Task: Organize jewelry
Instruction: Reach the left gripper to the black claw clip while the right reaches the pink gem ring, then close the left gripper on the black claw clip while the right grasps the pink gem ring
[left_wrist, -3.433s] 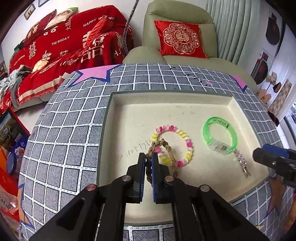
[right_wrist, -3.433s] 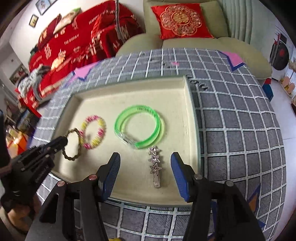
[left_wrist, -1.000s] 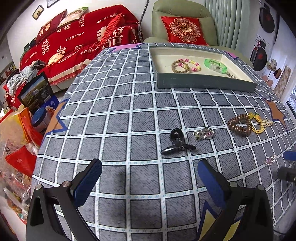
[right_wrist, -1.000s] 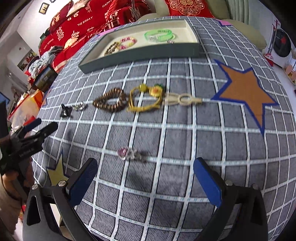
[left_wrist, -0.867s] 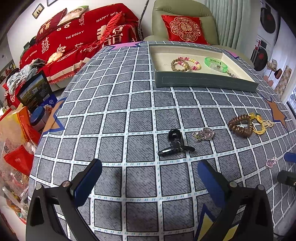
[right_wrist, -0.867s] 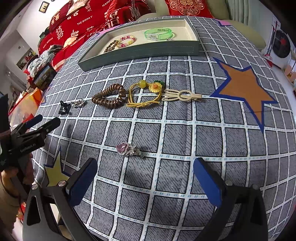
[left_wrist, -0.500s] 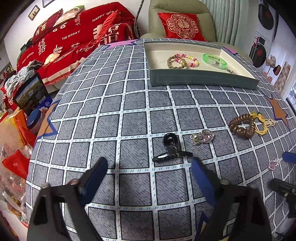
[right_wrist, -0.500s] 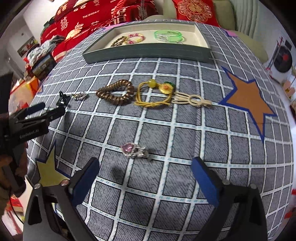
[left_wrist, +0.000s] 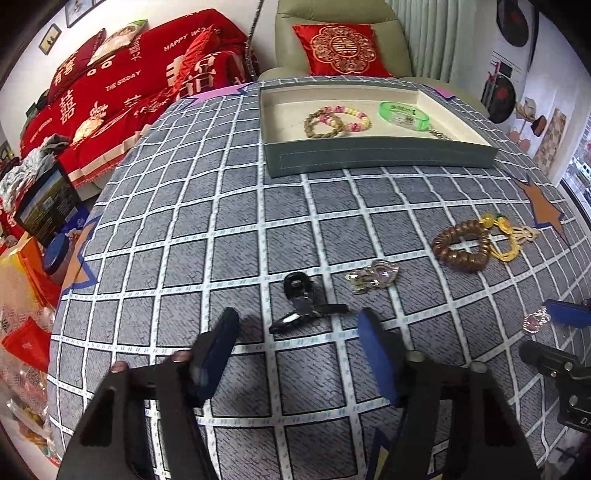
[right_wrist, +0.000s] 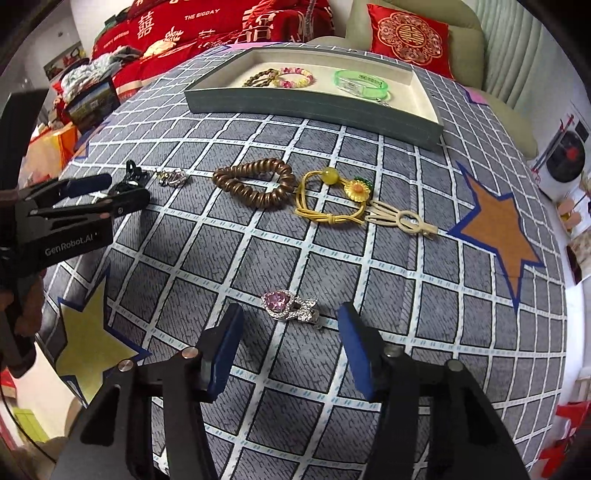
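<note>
Behind the desk (left_wrist: 177, 229), with its grey grid cloth, you have a red bedspread reading "HAPPY WEDDING" and "THE BIGDAY", and an armchair with a red double-happiness cushion. At the desk's far edge sits the tray (left_wrist: 369, 159), already holding beaded bracelets and a green band.

Your left gripper (left_wrist: 295, 332) has its jaws spread wide and empty, and the black hair clip (left_wrist: 301, 304) lies just ahead of them, centred in the gap, its long axis slanting across the line of the jaws. Your right gripper (right_wrist: 290, 330) is likewise wide and empty, with the pink heart brooch (right_wrist: 290, 306) just beyond the tips, its long axis running crosswise from jaw to jaw. Each hand is nearest its own piece.

A second silver brooch (left_wrist: 373, 275), the brown bead bracelet (right_wrist: 255, 182), the yellow cord charm (right_wrist: 332, 201) and the cream hair clip (right_wrist: 402, 219) wait mid-desk, between you and the tray. The left gripper's body reads "GenRobot.AI" in the right wrist view.
</note>
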